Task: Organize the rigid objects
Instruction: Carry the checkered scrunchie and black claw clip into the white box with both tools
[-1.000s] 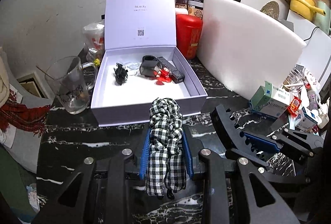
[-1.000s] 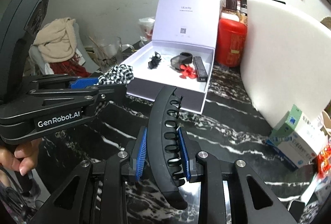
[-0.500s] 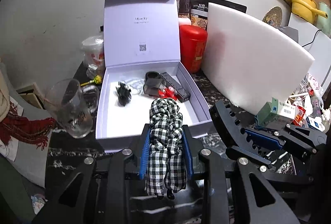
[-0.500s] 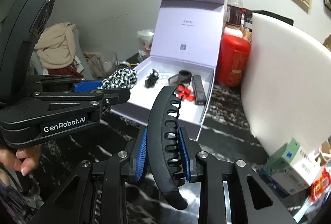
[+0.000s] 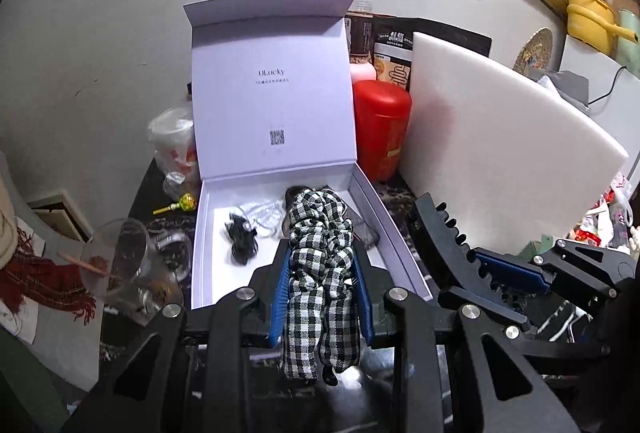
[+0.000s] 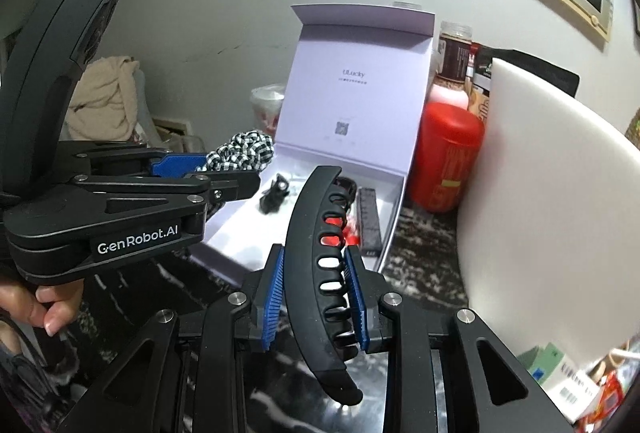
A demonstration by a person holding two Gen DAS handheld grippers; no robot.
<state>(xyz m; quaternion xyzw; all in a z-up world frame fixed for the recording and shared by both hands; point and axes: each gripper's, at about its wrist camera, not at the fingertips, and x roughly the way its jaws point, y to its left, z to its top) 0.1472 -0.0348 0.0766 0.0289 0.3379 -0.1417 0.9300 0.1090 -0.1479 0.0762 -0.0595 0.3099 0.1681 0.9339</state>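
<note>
My left gripper is shut on a black-and-white checked fabric hair clip and holds it over the front of the open lavender box. It also shows in the right wrist view. My right gripper is shut on a long black curved hair clip, just right of the box; the clip also shows in the left wrist view. Inside the box lie a small black claw clip, a clear item, a red piece and a dark bar.
A glass mug stands left of the box. A red canister and a white board stand to the right. Medicine boxes lie at far right. The tabletop is black marble.
Both grippers have moved forward toward the box with their clips. The checked clip now hangs over the box's inside instead of in front of it.
</note>
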